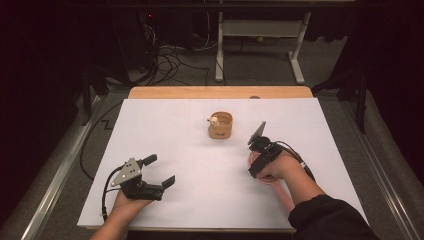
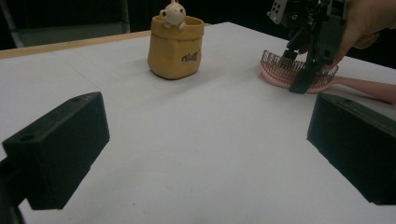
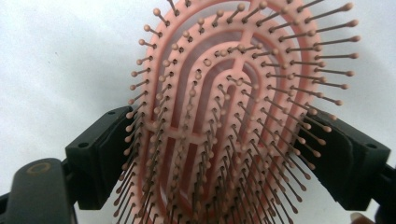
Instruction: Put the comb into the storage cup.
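Surface: a white sheet [image 1: 200, 165] covers the table; a strip of light wooden edge [image 1: 220, 92] shows at the far side, beyond both grippers.
Room: dark around the table. On the grey floor behind it lie black cables [image 1: 170, 57], and the white legs of another table [image 1: 297, 55] stand there.
Pouch: a small yellow-brown pouch [image 2: 175, 46] stands upright on the sheet, ahead of both grippers and to the left of the right one. A small pale figure [image 2: 173, 13] looks out of its top.
Left gripper: the left gripper [image 1: 157, 171] rests low at the near left of the sheet, held by the person's hand. Its two black jaws are wide apart. Between them there is only bare sheet; they hold nothing and touch nothing.
Right gripper: the right gripper [image 2: 301, 77] points downward at the near right, well apart from the left one. Its jaws are wide, one on each side of the brush head. The pads lie against the outer bristles at both sides; whether they really press the pink rim I cannot tell.
Hairbrush: a pink hairbrush [image 3: 233, 107] lies flat on the sheet directly under the right gripper, bristles up. Its oval head is between the jaws of that gripper, and its handle [image 2: 364, 88] goes toward the person, under the hand.
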`<control>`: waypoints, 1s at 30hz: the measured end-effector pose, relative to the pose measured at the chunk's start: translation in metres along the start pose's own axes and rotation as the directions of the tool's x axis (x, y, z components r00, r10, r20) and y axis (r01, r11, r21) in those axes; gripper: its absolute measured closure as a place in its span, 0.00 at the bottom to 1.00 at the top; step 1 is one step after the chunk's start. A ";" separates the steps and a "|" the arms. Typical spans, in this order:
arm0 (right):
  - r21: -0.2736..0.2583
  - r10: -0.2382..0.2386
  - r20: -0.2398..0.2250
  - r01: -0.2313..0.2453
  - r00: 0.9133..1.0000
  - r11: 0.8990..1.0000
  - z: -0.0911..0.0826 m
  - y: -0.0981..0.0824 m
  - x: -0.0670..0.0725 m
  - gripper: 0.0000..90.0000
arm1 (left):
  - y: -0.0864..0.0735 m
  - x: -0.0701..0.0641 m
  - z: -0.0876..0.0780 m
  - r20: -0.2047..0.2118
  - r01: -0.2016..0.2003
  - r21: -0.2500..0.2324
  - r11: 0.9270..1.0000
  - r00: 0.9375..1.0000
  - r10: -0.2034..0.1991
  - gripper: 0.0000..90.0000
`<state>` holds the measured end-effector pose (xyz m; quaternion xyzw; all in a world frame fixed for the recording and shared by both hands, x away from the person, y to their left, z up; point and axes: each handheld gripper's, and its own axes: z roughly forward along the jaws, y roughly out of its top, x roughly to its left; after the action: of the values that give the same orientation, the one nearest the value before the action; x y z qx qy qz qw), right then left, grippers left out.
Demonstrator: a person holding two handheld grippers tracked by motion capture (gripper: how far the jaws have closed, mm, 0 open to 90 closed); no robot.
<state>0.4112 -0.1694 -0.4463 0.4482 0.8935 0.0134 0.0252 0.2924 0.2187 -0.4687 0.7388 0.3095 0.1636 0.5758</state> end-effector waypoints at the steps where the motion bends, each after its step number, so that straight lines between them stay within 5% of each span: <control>1: 0.000 0.000 0.000 0.000 1.000 1.000 0.000 0.000 0.000 0.17 | 0.000 0.000 0.000 0.001 0.000 0.000 1.000 1.000 0.000 0.00; 30: 0.004 -0.054 0.009 0.054 0.999 0.999 -0.003 0.003 0.003 0.23 | -0.001 0.001 -0.001 -0.002 -0.007 0.009 1.000 1.000 0.007 0.00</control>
<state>0.4111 -0.1651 -0.4433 0.4241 0.9051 0.0092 0.0291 0.2924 0.2195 -0.4692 0.7423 0.3081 0.1650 0.5716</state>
